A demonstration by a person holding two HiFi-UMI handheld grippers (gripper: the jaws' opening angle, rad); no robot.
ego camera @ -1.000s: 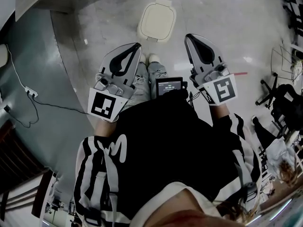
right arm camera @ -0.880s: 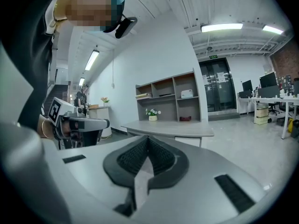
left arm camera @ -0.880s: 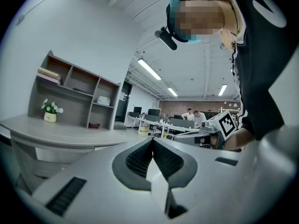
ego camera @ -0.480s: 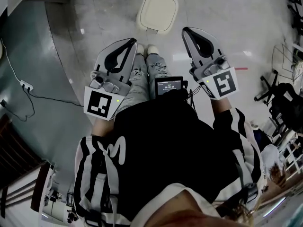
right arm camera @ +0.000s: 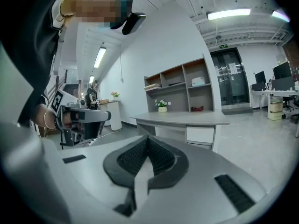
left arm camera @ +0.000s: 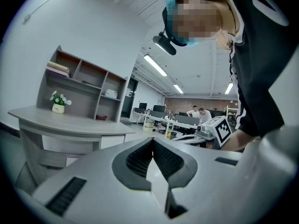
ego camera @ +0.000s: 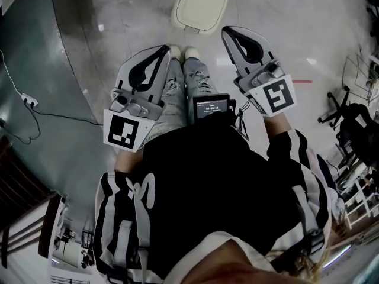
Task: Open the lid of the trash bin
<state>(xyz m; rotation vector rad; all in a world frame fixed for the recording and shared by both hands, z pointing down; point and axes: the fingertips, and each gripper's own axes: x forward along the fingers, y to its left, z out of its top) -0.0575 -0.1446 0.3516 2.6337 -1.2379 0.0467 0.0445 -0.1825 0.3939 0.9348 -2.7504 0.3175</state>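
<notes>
Both jaws pressed together, empty: left gripper [ego camera: 167, 53], right gripper [ego camera: 228, 32] | cream rounded-square trash bin [ego camera: 200, 6], lid down

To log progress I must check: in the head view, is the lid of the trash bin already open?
No, seen from above, the cream lid lies flat and shut, with no gap showing.

Bin [ego camera: 199, 6] on floor [ego camera: 284, 34] ahead of shoes [ego camera: 184, 53], left gripper [ego camera: 166, 52] left of legs, right gripper [ego camera: 230, 34] right, screen [ego camera: 212, 106] between them, cable [ego camera: 35, 114] far left, chair [ego camera: 342, 104] far right
</notes>
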